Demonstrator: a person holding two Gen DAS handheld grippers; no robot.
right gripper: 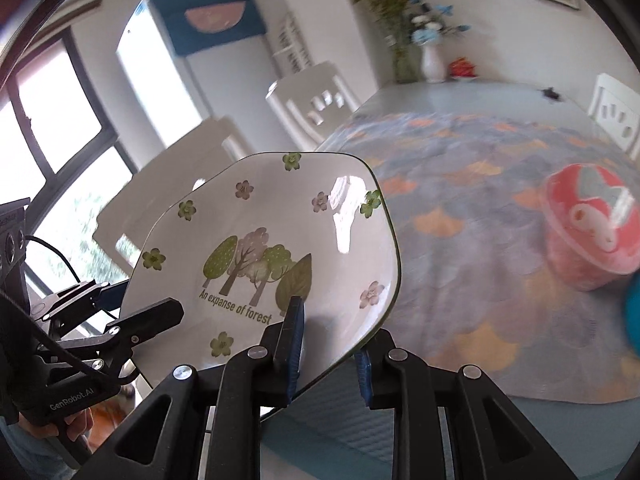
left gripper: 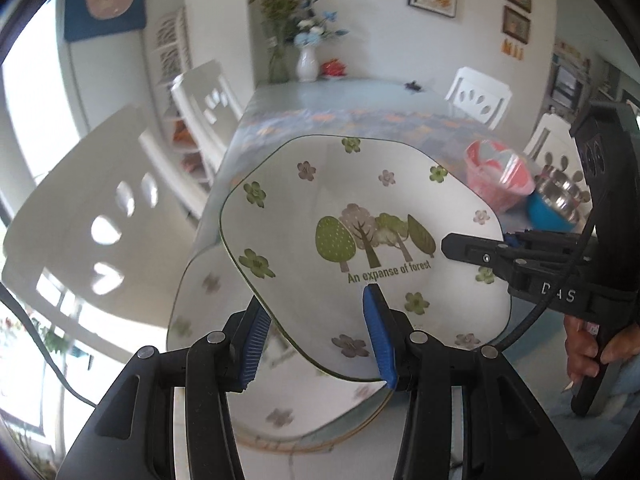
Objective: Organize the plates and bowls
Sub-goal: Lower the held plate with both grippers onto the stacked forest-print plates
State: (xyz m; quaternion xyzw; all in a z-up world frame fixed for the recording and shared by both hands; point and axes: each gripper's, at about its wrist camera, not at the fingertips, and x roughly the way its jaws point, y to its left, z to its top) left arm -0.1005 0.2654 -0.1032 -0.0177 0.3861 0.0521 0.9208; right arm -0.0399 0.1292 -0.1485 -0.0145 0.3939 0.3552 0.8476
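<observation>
1. Two grippers pinch one plate (left gripper: 360, 216) tilted above the table (right gripper: 460, 184).
2. Left gripper (left gripper: 320, 332) clamps its 6 o'clock rim.
3. Right gripper (right gripper: 328, 344) grips the 3 o'clock edge; bowls (left gripper: 500, 184) sit beyond.

Bright window daylight, motion blur, curved fisheye edges

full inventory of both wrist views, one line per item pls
plate: 1, white with flowers and trees, held above the table edge by both grippers
pink bowl: 1, pink, on the tablecloth
steel bowl: 1, silver inside a blue one, beside the pink bowl
vases: 2, white and glass, table's far end
chairs: several, white, around the table
tablecloth: 1, blue and orange
left gripper: black, blue pads, clamping the plate rim
right gripper: same, opposite rim
</observation>
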